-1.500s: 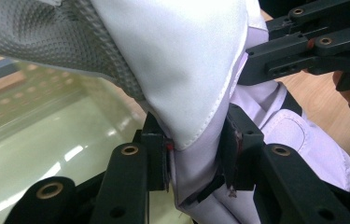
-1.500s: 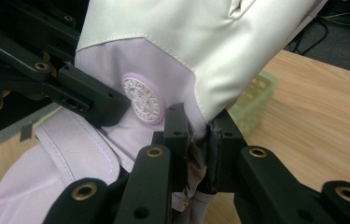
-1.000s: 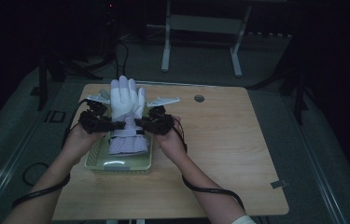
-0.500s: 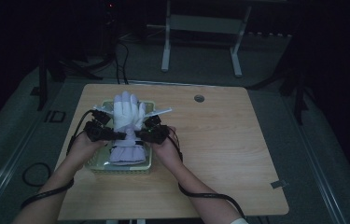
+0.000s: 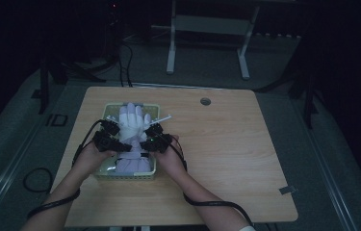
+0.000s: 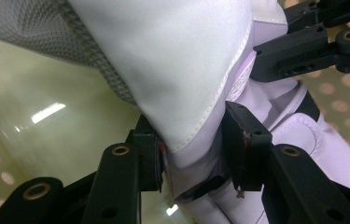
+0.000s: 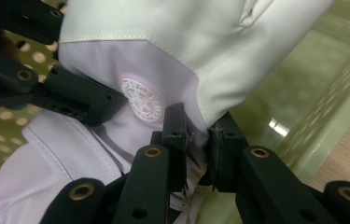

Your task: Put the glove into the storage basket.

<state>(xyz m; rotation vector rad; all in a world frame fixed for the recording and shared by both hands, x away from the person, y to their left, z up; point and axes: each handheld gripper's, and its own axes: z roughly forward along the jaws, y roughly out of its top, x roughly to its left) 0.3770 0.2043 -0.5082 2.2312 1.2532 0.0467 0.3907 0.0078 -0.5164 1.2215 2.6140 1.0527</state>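
High view: a person sits at a light wooden table (image 5: pixel 226 159) with both forearms reaching in from the bottom, one two-jaw gripper in each hand. Between the grippers lies a white glove (image 5: pixel 132 126), its fingers pointing away from the person and its lilac cuff end nearer to them. The glove rests in a pale green basket (image 5: pixel 102 174) that stands on the left part of the table, and the fingers reach toward the basket's far rim.

The left gripper (image 5: pixel 113 142) sits at the glove's left edge, the right gripper (image 5: pixel 149 143) at its right edge, both about where the white palm meets the lilac cuff.

Left gripper view: the two black jaws stand either side of a fold of the glove (image 6: pixel 182 84). They have just been opening a little; the fabric is between them, touching the left pad, while a narrow gap shows on the other side. The basket's glossy green floor (image 6: pixel 46 121) lies beneath.

Right gripper view: the jaws are drawn close together and pinch a bunched seam of the glove (image 7: pixel 163 60), just below a round embossed badge (image 7: pixel 141 99) on the lilac part. The basket wall (image 7: pixel 331 121) rises to the right, with the wood of the table beyond it.
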